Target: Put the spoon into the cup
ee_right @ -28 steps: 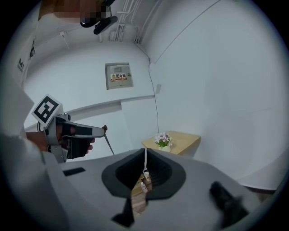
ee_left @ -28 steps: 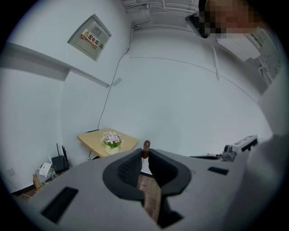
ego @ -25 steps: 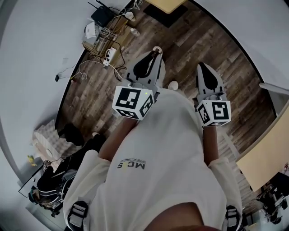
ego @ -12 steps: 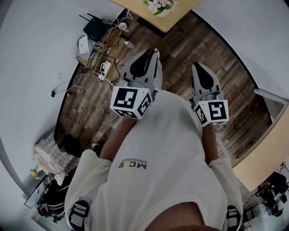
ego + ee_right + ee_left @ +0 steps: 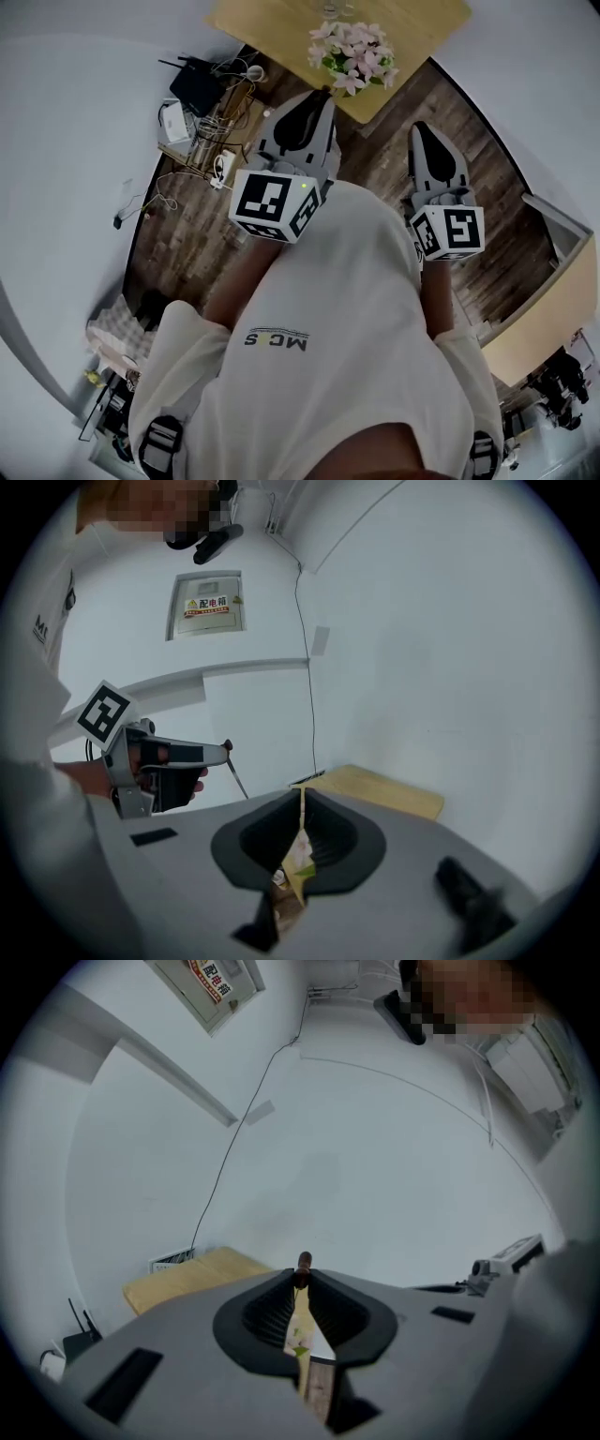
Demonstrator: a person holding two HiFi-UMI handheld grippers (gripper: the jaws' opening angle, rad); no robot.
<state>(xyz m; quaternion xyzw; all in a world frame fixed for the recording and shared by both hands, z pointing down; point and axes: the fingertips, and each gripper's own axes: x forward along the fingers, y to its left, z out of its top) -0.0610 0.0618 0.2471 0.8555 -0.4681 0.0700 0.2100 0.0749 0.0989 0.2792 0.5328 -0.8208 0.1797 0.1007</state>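
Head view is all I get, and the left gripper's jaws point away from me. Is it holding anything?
Observer: Yes. In the left gripper view, the left gripper is shut on the spoon. Only the dark brown handle tip pokes out past the jaws.
Operator: Which way does the rest of it hang?
Observer: The right gripper view shows its thin metal shaft slanting down from the left gripper's tips. The bowl end is out of sight.
Operator: Right gripper carrying anything?
Observer: No. In its own view the right gripper has its jaws together with nothing between them.
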